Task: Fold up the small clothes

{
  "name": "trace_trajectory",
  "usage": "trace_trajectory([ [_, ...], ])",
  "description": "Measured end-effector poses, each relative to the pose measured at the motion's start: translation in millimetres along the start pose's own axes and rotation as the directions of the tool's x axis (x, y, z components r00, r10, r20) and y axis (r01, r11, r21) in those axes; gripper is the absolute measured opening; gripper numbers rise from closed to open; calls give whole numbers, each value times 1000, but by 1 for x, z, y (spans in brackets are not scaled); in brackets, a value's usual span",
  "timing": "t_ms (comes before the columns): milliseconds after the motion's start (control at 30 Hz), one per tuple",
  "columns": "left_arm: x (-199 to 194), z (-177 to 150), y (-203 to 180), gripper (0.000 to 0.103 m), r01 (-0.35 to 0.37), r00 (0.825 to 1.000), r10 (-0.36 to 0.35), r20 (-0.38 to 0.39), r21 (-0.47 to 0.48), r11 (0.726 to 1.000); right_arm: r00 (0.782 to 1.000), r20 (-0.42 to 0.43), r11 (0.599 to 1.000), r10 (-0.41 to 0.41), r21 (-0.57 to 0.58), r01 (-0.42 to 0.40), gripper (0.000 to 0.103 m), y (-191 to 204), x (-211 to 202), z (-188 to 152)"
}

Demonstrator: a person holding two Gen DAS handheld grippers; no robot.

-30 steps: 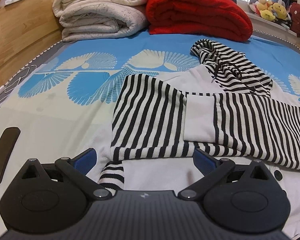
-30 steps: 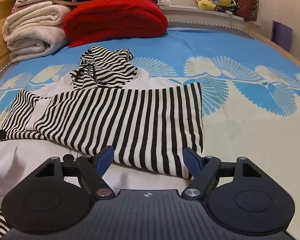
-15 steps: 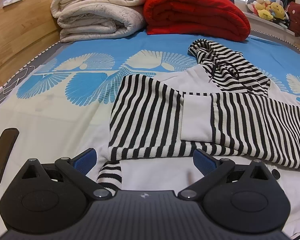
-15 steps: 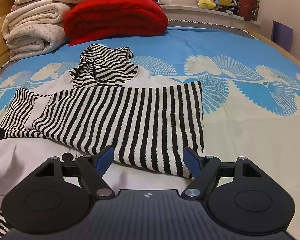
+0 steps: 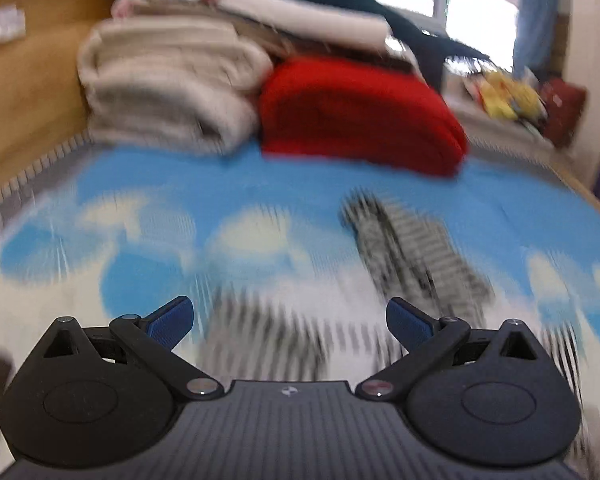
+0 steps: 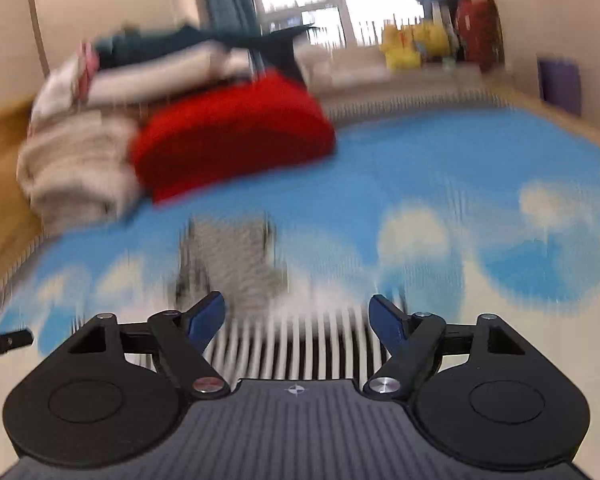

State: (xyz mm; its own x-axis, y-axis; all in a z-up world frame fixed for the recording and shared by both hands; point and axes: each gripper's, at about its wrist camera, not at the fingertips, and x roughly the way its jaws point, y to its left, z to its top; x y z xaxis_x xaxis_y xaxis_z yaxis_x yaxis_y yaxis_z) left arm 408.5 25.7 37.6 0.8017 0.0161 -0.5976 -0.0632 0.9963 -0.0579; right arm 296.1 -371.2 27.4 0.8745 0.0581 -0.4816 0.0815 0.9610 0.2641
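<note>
Both views are blurred by motion. A black-and-white striped hooded top (image 5: 412, 264) lies on the blue patterned bed; its striped sleeve (image 5: 268, 340) shows between the left fingers. In the right wrist view the hood (image 6: 232, 260) lies ahead and the striped sleeve (image 6: 300, 344) sits just past the fingers. My left gripper (image 5: 290, 320) is open and empty above the near part of the top. My right gripper (image 6: 296, 316) is open and empty above it too.
Folded cream blankets (image 5: 168, 92) and a red blanket (image 5: 356, 116) are stacked at the bed's far end. A wooden bed frame (image 5: 24, 100) runs along the left. Soft toys (image 6: 416, 46) sit on the window ledge. The blue sheet (image 6: 480, 184) spreads right.
Both grippers have tilted up and the views now look further along the bed, with heavy blur. The top sits lower in both views. The jaws stay open.
</note>
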Motion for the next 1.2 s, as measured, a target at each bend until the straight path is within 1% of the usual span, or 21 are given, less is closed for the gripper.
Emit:
trace_trajectory([
  [100,60,60,-16,103,50,999,-50,0,-25,998,994,110,1000,2,-11,-1,89,20,41,71],
  [233,171,100,-44,103,176,974,-192,-118,-133,975,997,26,991,74,112,-77,91,42,158,131],
  [333,248,93,-61,102,207,943,-271,-192,-297,932,987,-126,977,102,202,-75,91,57,249,124],
  [400,290,84,-72,102,204,922,-301,-246,-353,913,968,-237,987,78,156,-41,91,74,302,100],
  [533,348,69,-91,102,124,923,-251,-292,-390,912,941,-340,999,7,-47,-24,89,109,368,45],
  [567,355,68,-94,86,128,925,-255,-283,-400,908,943,-334,995,-9,-98,-25,83,115,376,35],
  [600,355,69,-98,32,165,931,-277,-238,-401,901,954,-301,990,-12,-138,-31,35,120,378,29],
  [633,353,73,-101,4,235,922,-332,-198,-395,888,961,-277,984,-4,-174,-46,5,123,378,28],
  [700,331,84,-106,0,362,896,-429,-114,-370,855,986,-161,981,32,-183,-61,0,124,359,38],
  [733,309,90,-106,0,449,868,-493,-54,-339,827,993,-88,978,76,-189,-92,0,121,340,46],
  [800,250,91,-100,0,618,774,-634,18,-245,747,981,1,963,193,-193,-189,0,111,294,58],
  [833,216,84,-97,0,667,741,-671,27,-146,731,965,15,945,263,-205,-254,0,103,263,59],
  [900,169,65,-95,3,658,752,-658,-16,40,752,928,12,889,373,-291,-353,0,87,207,49],
  [933,157,56,-95,4,624,780,-625,-30,112,773,925,-4,865,380,-353,-357,0,81,186,41],
  [967,156,52,-93,13,577,816,-578,-36,135,806,933,-23,857,358,-389,-338,4,79,176,35],
  [1000,163,54,-90,36,544,839,-542,-46,110,832,946,-50,860,320,-403,-313,24,77,175,31],
  [1033,177,59,-85,52,517,856,-515,-51,37,855,959,-69,877,274,-392,-279,56,77,180,31],
  [1067,188,64,-82,79,485,874,-485,-38,-23,874,969,-66,902,237,-357,-244,68,78,189,33],
  [1100,203,68,-78,90,424,903,-428,-20,-109,899,972,-62,916,227,-324,-235,77,80,198,35],
  [1133,219,72,-72,90,374,924,-382,-3,-206,904,975,-58,930,214,-294,-222,75,85,211,39],
  [1200,257,76,-65,92,328,932,-361,-44,-329,886,980,-51,956,191,-218,-197,76,93,242,47],
])
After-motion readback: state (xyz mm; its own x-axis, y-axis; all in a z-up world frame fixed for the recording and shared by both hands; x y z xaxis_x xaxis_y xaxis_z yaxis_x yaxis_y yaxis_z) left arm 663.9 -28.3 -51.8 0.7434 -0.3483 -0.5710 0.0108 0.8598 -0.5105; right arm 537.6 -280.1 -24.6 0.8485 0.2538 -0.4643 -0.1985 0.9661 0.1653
